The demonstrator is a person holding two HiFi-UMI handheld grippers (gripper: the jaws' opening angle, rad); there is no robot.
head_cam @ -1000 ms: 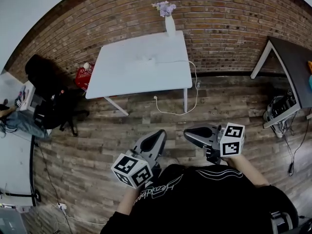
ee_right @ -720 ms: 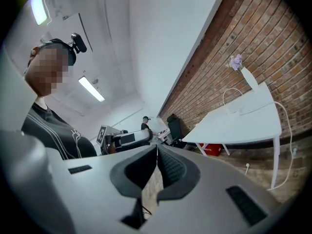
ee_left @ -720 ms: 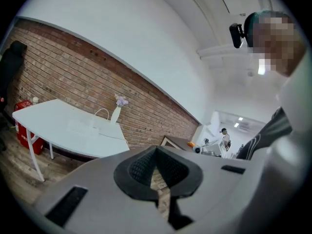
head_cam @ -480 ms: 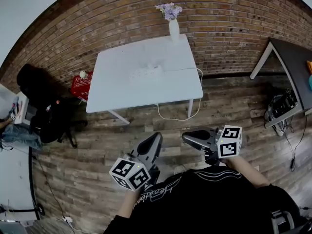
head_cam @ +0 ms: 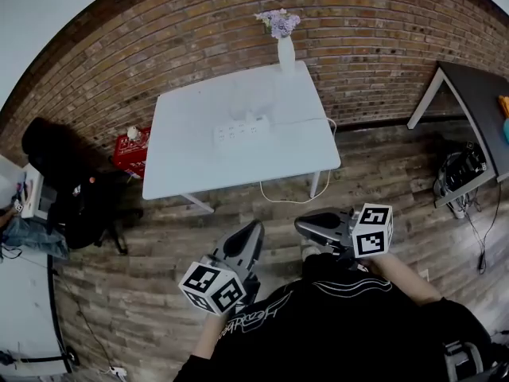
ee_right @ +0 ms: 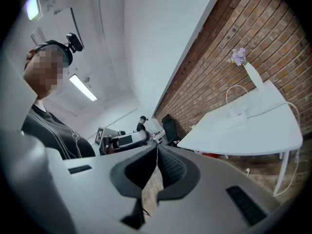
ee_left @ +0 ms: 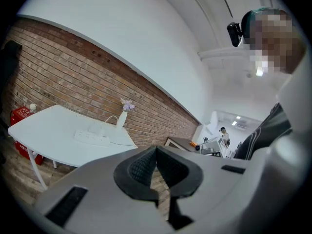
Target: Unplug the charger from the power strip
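- Both grippers are nearer the table (head_cam: 191,165) than a second ago, still short of its near edge, with wood floor (head_cam: 159,245) between.
- Left gripper (head_cam: 254,229) and right gripper (head_cam: 301,224) have their jaws pressed together on nothing.
- White strip (head_cam: 241,130) lies mid-table; the charger (head_cam: 256,119) is a small white bump near its right end.
- Cable (head_cam: 286,199) drops off the table's right edge.
- Vase (head_cam: 285,52) stands at the table's far edge.

Well ahead of left claw (head_cam: 253,228) and right claw (head_cam: 301,223): white table (head_cam: 191,157) on wood floor (head_cam: 159,253), against brick wall (head_cam: 159,54). At the table's far edge, upright white vase (head_cam: 285,52) with purple flowers (head_cam: 276,21). Off beyond the left claw, red crate (head_cam: 129,150) and black chair (head_cam: 48,150). Off beyond the right claw, dark table (head_cam: 477,102).
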